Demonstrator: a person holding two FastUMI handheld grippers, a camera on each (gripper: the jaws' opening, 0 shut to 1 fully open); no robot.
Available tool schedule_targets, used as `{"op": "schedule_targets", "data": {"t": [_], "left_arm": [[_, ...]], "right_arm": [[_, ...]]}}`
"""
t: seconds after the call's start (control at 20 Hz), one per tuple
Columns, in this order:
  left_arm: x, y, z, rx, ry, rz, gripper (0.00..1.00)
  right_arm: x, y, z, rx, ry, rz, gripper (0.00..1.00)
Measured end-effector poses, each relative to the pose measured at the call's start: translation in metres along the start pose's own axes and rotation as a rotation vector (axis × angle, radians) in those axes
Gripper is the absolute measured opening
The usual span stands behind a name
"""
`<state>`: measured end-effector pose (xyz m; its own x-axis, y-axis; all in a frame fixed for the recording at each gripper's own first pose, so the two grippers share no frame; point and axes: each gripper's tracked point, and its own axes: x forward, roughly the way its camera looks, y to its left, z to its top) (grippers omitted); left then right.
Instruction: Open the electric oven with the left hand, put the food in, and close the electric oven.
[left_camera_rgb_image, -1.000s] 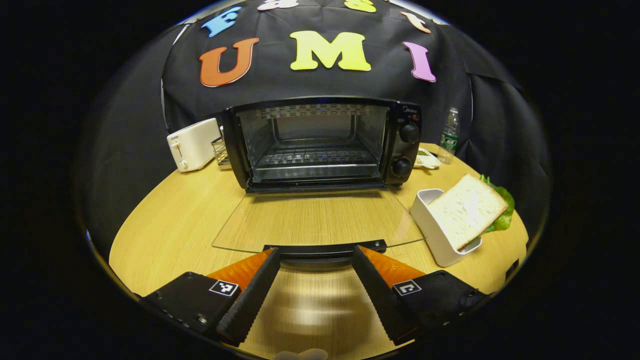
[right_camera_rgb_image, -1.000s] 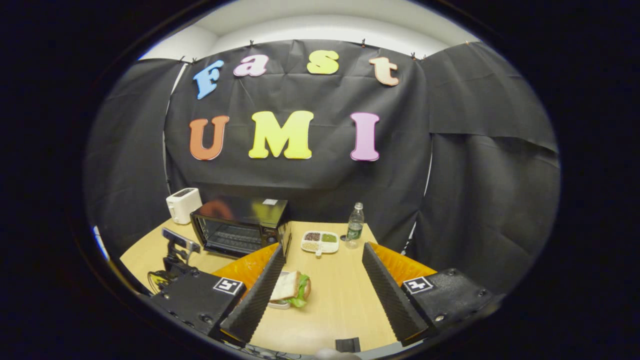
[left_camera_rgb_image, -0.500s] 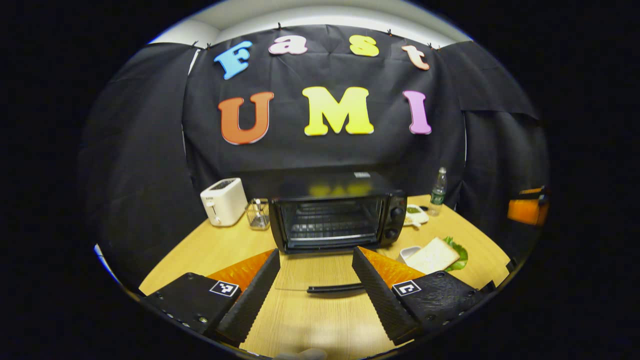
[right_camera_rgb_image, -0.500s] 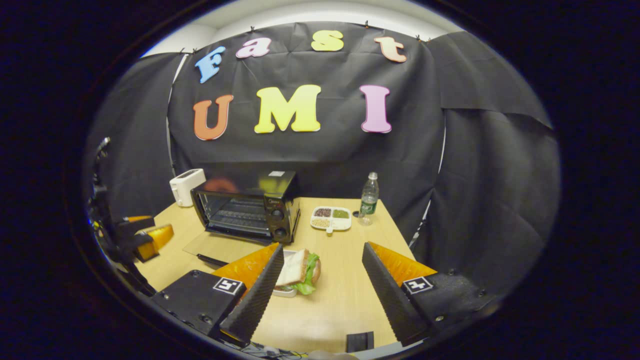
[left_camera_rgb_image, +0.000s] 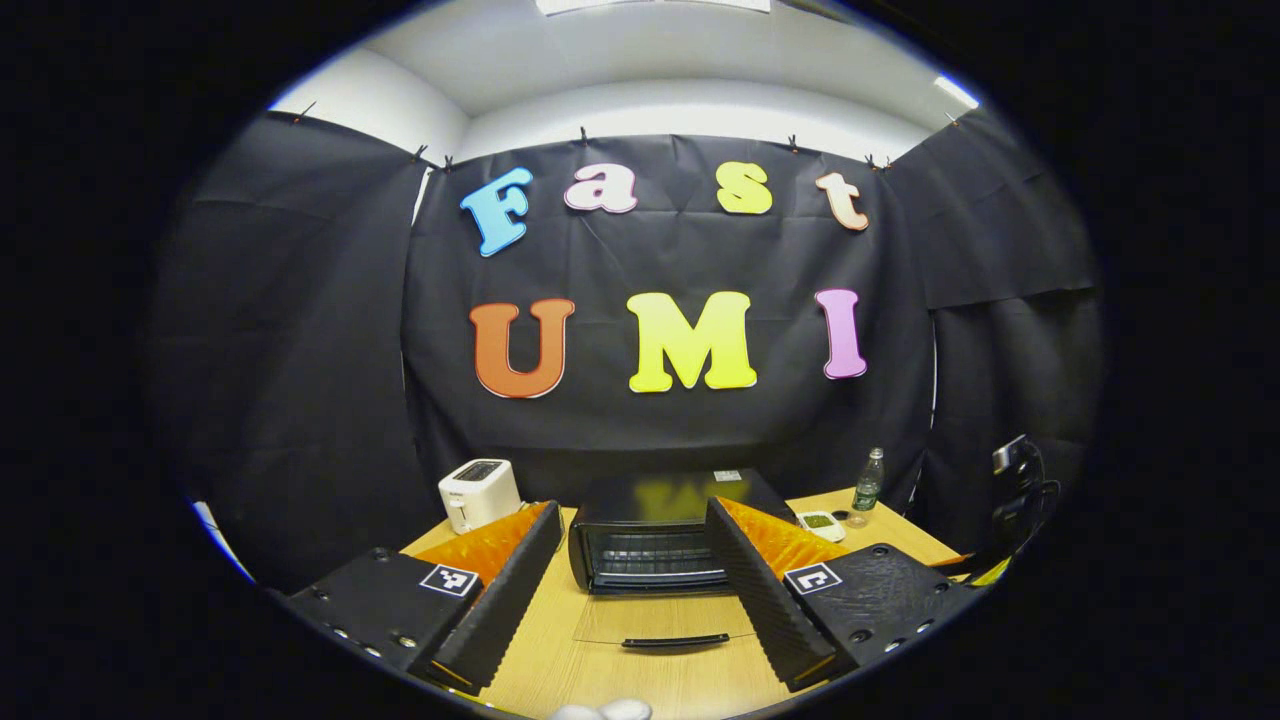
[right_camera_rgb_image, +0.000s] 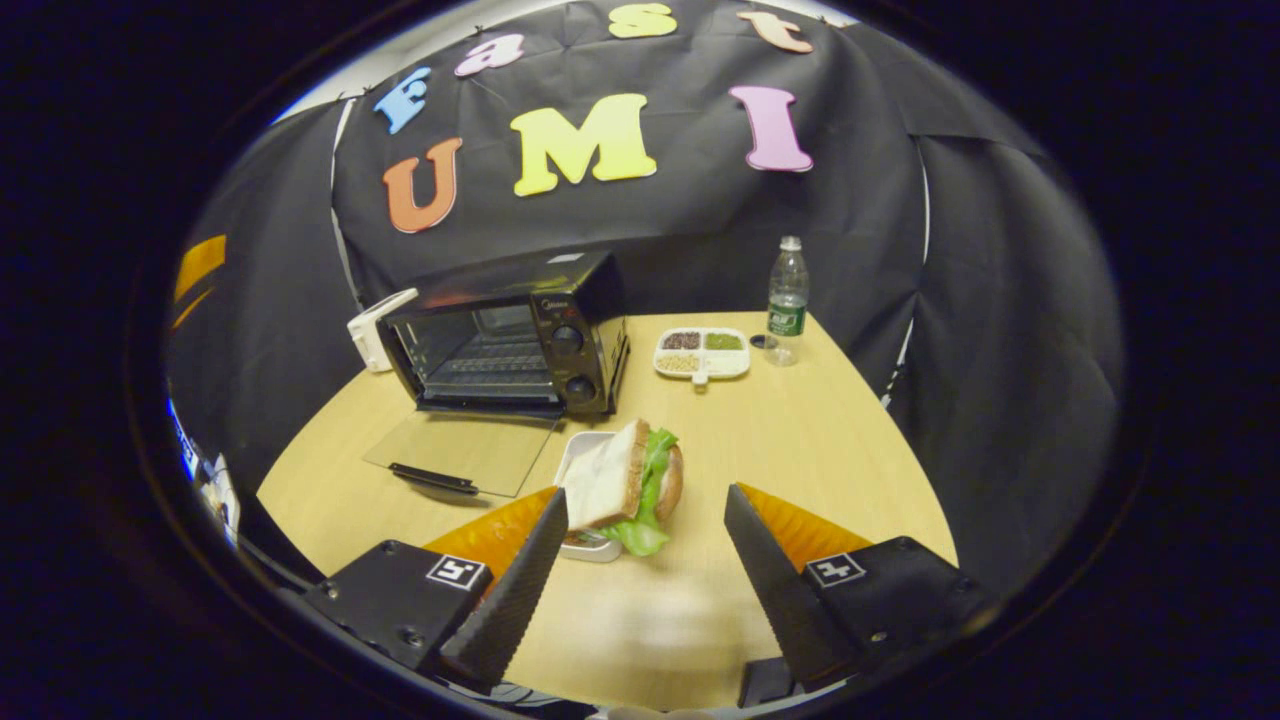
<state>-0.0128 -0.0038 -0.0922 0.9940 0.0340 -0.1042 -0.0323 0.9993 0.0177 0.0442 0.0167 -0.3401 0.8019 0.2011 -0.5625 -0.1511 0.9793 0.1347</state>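
Right gripper view: oven (right_camera_rgb_image: 505, 335) door (right_camera_rgb_image: 460, 465) lies flat open; right gripper (right_camera_rgb_image: 645, 555), fingers apart, nears the sandwich (right_camera_rgb_image: 625, 480); loading and closing remain.

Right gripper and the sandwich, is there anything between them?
No. In the right gripper view, the open right gripper faces the sandwich across bare table.

Black electric oven (left_camera_rgb_image: 655, 545) on the pale wooden bench (left_camera_rgb_image: 560, 650) — glass door (left_camera_rgb_image: 665, 628) flat open — between the left gripper's (left_camera_rgb_image: 632, 580) spread fingers.
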Motion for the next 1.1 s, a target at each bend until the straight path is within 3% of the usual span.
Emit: {"op": "schedule_targets", "data": {"t": [0.3,0.65,0.75,0.9,1.05,1.1], "left_arm": [[-0.003,-0.005,0.017,0.028,-0.027,0.043,0.95],[0.009,-0.008,0.022,0.030,-0.020,0.069,0.95],[0.014,-0.010,0.020,0.037,-0.016,0.064,0.95],[0.018,-0.011,0.018,0.034,-0.006,0.059,0.95],[0.022,-0.011,0.015,0.029,0.006,0.053,0.95],[0.023,-0.010,0.015,0.030,0.008,0.049,0.95]], "right_arm": [[0.053,-0.004,0.001,0.002,0.072,0.064,0.98],[0.088,0.004,-0.006,0.105,0.187,0.148,0.89],[0.091,0.003,-0.006,0.150,0.209,0.164,0.79],[0.091,0.005,-0.004,0.206,0.229,0.204,0.71],[0.089,0.009,0.002,0.212,0.212,0.225,0.47],[0.088,0.012,0.005,0.212,0.207,0.227,0.44]]}}
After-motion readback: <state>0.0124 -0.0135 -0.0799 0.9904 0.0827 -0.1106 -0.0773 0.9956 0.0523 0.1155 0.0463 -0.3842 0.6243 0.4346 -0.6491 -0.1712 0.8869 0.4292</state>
